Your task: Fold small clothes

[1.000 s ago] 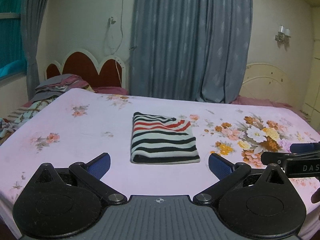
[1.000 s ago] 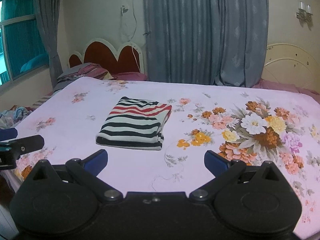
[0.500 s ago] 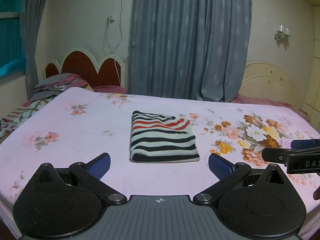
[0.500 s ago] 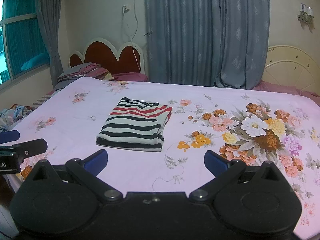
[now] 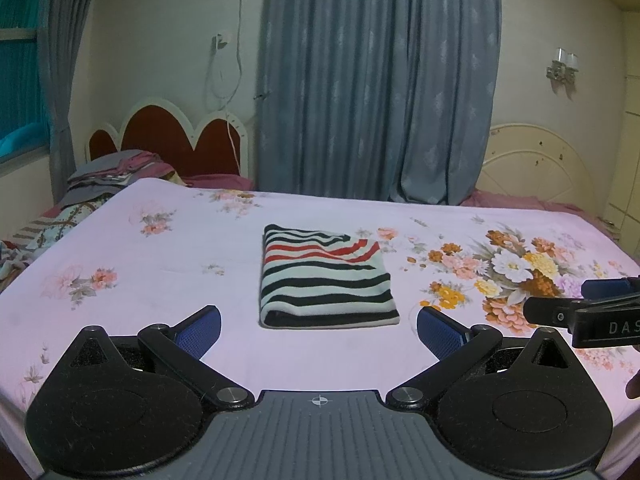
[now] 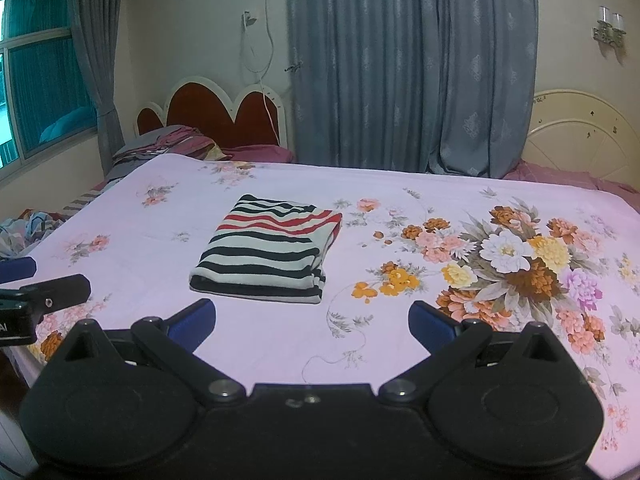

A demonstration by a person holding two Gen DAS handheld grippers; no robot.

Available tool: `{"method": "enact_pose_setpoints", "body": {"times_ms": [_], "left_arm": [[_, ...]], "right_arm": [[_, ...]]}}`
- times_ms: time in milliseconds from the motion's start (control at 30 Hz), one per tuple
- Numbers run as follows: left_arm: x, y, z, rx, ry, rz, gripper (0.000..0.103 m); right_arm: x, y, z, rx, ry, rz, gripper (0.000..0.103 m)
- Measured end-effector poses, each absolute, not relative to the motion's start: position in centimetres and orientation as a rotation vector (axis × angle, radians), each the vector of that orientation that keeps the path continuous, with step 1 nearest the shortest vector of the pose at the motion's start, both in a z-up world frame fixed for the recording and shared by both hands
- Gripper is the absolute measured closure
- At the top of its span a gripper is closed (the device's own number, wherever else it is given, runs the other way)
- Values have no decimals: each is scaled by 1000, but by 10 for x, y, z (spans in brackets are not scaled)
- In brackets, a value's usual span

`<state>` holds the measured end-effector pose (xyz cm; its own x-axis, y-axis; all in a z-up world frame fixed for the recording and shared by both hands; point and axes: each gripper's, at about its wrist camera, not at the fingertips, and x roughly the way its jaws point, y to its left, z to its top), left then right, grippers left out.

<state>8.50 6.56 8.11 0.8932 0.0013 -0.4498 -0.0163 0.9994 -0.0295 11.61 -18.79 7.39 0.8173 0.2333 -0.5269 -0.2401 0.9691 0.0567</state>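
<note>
Left wrist: shirt (image 5: pixel 326 276) lies folded on bed (image 5: pixel 160 248) | both grippers (image 5: pixel 318 330) (image 6: pixel 312 320) wide open, empty | folding seems finished; next probably retreat.

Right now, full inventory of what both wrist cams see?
striped garment: 1, black, white and red, folded, mid-bed
bedsheet: 1, pink floral, covers bed
headboard: 1, red with white trim, far left
second headboard: 1, cream, far right
curtains: grey-blue, back wall
bedding pile: 1, grey and maroon, by red headboard
wall lamp: 1, right wall
left gripper: open, empty
right gripper: open, empty
</note>
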Motion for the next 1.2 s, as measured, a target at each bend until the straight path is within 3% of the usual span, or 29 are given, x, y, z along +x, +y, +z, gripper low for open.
{"method": "enact_pose_setpoints", "body": {"times_ms": [1200], "left_arm": [[91, 66, 83, -17, 461, 0, 0]], "right_arm": [[118, -186, 75, -15, 558, 251, 1]]}}
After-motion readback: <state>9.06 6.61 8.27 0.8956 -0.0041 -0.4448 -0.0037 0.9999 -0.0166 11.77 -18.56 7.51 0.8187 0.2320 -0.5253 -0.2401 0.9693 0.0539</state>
